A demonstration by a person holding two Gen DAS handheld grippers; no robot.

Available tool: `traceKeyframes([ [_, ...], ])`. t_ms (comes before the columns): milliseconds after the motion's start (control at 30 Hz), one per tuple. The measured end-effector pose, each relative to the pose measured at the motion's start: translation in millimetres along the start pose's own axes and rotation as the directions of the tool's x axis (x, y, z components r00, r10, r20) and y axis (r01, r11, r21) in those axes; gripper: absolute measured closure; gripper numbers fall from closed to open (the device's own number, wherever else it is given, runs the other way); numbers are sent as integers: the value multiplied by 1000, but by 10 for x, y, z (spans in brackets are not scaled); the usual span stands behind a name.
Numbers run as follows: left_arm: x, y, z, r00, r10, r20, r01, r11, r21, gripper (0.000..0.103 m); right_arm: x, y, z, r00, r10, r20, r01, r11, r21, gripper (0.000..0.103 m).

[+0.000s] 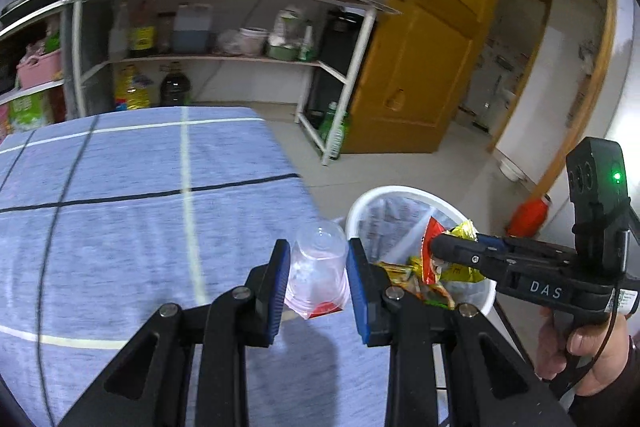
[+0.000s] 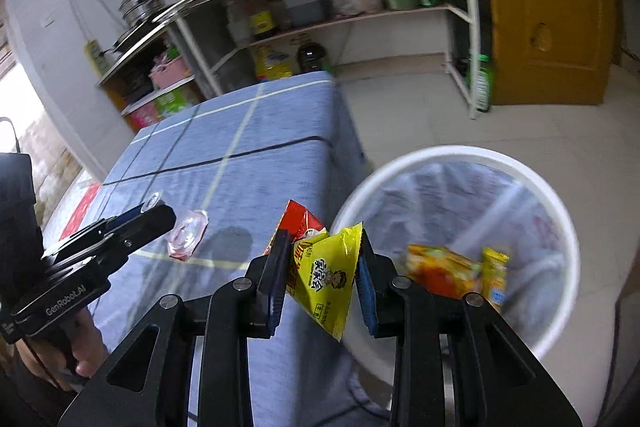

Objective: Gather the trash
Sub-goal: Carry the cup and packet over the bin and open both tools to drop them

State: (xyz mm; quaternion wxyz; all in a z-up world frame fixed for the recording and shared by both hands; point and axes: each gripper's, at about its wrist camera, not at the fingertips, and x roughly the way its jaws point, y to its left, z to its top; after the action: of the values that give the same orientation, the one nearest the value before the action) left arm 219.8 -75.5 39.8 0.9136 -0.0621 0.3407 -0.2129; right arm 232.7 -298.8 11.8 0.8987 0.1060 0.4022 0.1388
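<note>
My left gripper (image 1: 318,275) is shut on a clear plastic cup (image 1: 318,267) with a red scrap at its rim, held above the right edge of the blue table (image 1: 120,219). In the right wrist view the same cup (image 2: 188,233) sticks out of the left gripper (image 2: 160,217). My right gripper (image 2: 322,267) is shut on a yellow and red snack wrapper (image 2: 326,271), close to the rim of the white bin (image 2: 460,155). From the left wrist the wrapper (image 1: 440,247) hangs over the bin (image 1: 400,191) in the right gripper (image 1: 438,247).
Several wrappers (image 2: 456,271) lie inside the lined bin, which stands on the tiled floor right of the table. A kitchen rack (image 1: 224,59) with bottles and pots runs along the back wall. A yellow door (image 1: 432,39) stands open at the right.
</note>
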Motion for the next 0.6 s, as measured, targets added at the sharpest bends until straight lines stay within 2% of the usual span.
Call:
traceKeyframes([
  [367, 482, -615, 18, 995, -79, -58, 81, 996, 34, 73, -107, -609, -123, 999, -51, 4, 51, 995, 90, 71],
  [600, 767, -808, -31, 989, -99, -109, 105, 993, 46, 73, -45, -868, -175, 996, -80, -25, 83, 988, 132, 70],
])
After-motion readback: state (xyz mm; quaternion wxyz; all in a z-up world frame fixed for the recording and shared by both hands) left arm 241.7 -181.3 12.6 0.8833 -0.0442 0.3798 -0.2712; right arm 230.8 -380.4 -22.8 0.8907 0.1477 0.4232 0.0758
